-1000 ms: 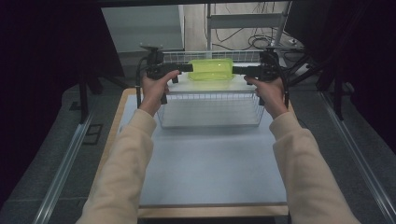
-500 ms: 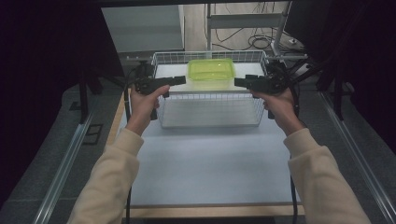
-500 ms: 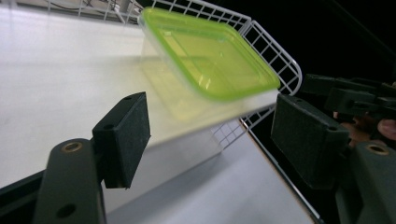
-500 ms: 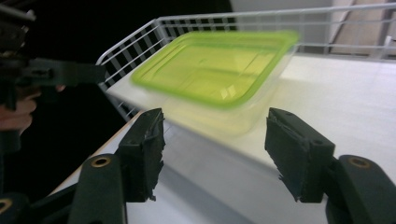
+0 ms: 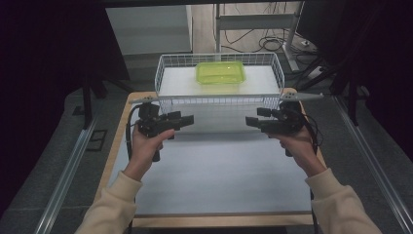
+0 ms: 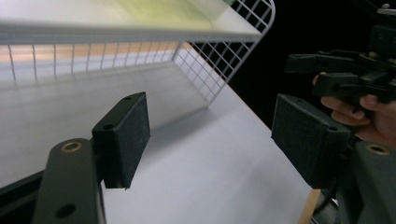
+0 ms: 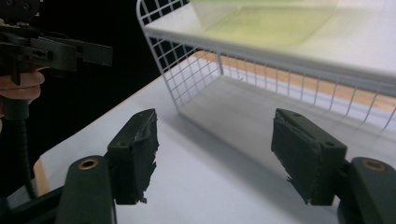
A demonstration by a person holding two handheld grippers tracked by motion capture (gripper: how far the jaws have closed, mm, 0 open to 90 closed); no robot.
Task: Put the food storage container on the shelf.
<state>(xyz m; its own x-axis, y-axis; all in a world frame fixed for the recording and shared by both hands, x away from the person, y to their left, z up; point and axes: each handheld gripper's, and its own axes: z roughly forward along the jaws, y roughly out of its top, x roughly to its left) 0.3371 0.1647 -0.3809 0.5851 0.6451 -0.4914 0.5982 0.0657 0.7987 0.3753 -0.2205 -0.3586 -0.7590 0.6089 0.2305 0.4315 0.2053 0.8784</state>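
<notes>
While blurred in gripper views, green container sits inside wire basket.

— From where does the high view look?
— From above the worktop's near edge, facing forward and down, far enough to take in the wire basket at the far edge.
— And the two claw views?
— Each rides low and close over the worktop, looking along its own jaws toward the basket. They face each other slantwise: each catches the opposite claw, and both share the basket's front wall.
</notes>
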